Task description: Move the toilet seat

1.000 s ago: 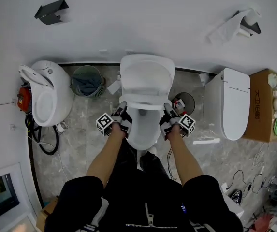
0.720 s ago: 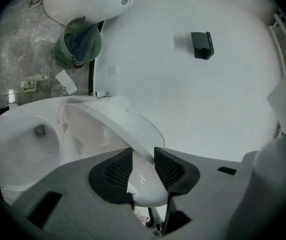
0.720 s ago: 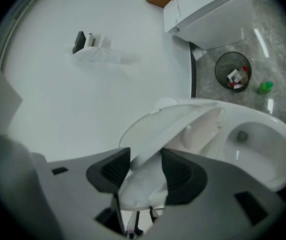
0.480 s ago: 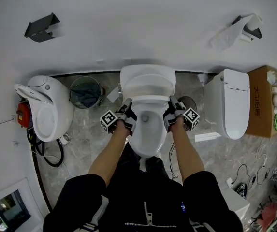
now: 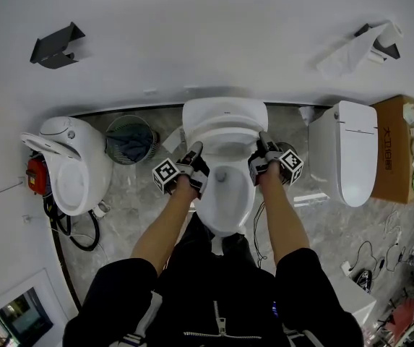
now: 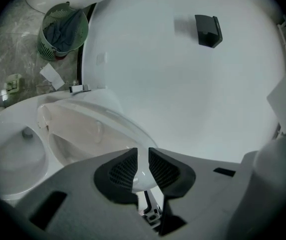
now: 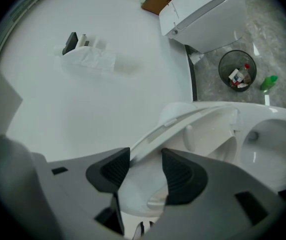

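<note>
Toilet seat (image 5: 225, 121): on the middle toilet, against the far wall; front end lifted off the bowl (image 5: 225, 194) and tilted up toward the wall.
Seat underside: faces out in both gripper views (image 6: 73, 134) (image 7: 207, 129); small bumpers show on it.
Left claw (image 5: 194, 152): at the seat's left edge, arm stretched forward over the bowl's left side.
Left claw state: jaws have just been closing; now nearly together, clamped on the thin white rim of the seat, which runs down between the pads (image 6: 140, 159).
Right claw (image 5: 264, 142): at the seat's right edge, level with the left claw.
Right claw state: jaws set wider, clamped on a thicker white part of the seat edge that fills the gap between the pads (image 7: 145, 166).
Bowl in right gripper view (image 7: 267, 154): open, below and to the right of the lifted seat.
Floor, left of middle toilet: green bin (image 5: 129, 139) holding dark cloth, near the wall.
Floor, right of middle toilet: small black bin (image 7: 237, 70) with rubbish inside; green bottle (image 7: 268, 82) just beside it.
Left neighbour: second toilet (image 5: 69, 172), lid up.
Right neighbour: third toilet (image 5: 344, 161), lid down; cardboard box (image 5: 402, 147) beyond it.
Wall: black holder (image 5: 55, 48) upper left; paper holder (image 5: 358, 49) with hanging tissue upper right.
</note>
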